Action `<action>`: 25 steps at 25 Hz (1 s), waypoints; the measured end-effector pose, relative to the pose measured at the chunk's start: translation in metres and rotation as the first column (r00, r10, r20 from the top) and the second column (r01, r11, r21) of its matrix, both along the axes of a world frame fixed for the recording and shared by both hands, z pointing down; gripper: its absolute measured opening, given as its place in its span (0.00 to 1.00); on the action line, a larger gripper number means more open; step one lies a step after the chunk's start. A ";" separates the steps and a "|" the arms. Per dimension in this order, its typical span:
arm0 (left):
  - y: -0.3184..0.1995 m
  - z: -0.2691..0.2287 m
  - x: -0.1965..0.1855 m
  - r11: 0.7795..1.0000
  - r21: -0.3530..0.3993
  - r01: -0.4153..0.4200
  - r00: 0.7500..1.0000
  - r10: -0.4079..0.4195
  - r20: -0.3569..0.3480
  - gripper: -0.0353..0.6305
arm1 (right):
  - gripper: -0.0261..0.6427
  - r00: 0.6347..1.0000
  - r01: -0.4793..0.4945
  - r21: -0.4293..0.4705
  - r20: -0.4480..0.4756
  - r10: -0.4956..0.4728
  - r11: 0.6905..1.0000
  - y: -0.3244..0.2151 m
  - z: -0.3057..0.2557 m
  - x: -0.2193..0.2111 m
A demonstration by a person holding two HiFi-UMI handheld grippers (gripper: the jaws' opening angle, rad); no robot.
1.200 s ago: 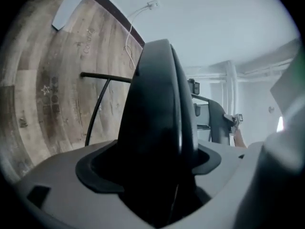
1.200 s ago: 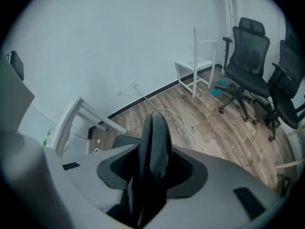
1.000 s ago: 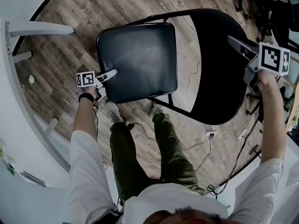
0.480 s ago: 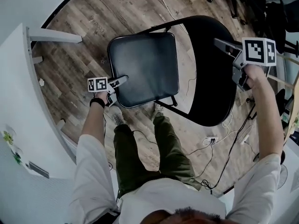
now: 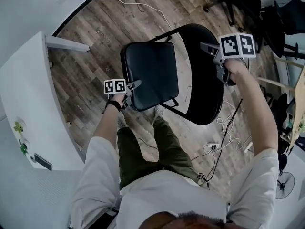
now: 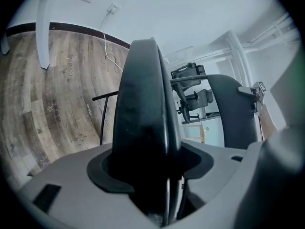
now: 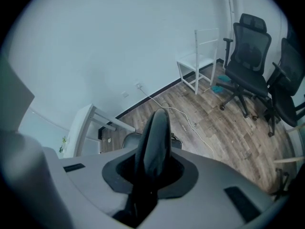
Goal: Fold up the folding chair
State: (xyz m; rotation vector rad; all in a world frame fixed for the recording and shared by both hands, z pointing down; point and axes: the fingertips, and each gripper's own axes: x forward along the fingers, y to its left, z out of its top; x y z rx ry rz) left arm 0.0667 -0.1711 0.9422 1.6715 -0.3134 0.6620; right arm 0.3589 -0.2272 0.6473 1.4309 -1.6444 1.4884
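As their jaws have just been closing, the left claw [image 5: 135,85] is pinching the black padded folding-chair seat [image 5: 152,70], the right claw [image 5: 208,47] its curved black backrest [image 5: 204,97], swinging them closer together.

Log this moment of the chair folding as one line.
left tongs: just been closing, clamped on seat front edge | right tongs: just been closing, clamped on backrest edge | fold: unfinished, seat apart from backrest

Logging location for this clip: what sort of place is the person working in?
Probably an office or workroom: black swivel office chairs, a white table, and a loose cable trailing over the wood-look floor.
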 end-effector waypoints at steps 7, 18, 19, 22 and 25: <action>0.014 -0.044 0.046 1.000 0.023 -0.010 0.998 0.008 0.062 0.48 | 0.16 1.000 0.001 -0.013 -0.025 -0.001 1.000 0.004 -0.020 0.015; 0.039 -0.085 0.110 0.998 0.053 -0.027 0.980 0.016 0.196 0.48 | 0.16 0.999 0.000 -0.032 -0.047 -0.002 1.000 0.012 -0.041 0.037; 0.041 -0.088 0.116 0.998 0.055 -0.028 0.979 0.017 0.204 0.48 | 0.16 0.999 0.000 -0.033 -0.050 -0.002 0.999 0.012 -0.042 0.038; 0.045 -0.095 0.128 0.997 0.067 -0.031 0.975 0.016 0.221 0.48 | 0.16 0.998 -0.001 -0.036 -0.058 -0.001 0.999 0.014 -0.045 0.040; 0.050 -0.104 0.140 0.997 0.068 -0.032 0.975 0.016 0.220 0.48 | 0.16 0.998 -0.005 -0.039 -0.063 0.002 0.999 0.013 -0.049 0.037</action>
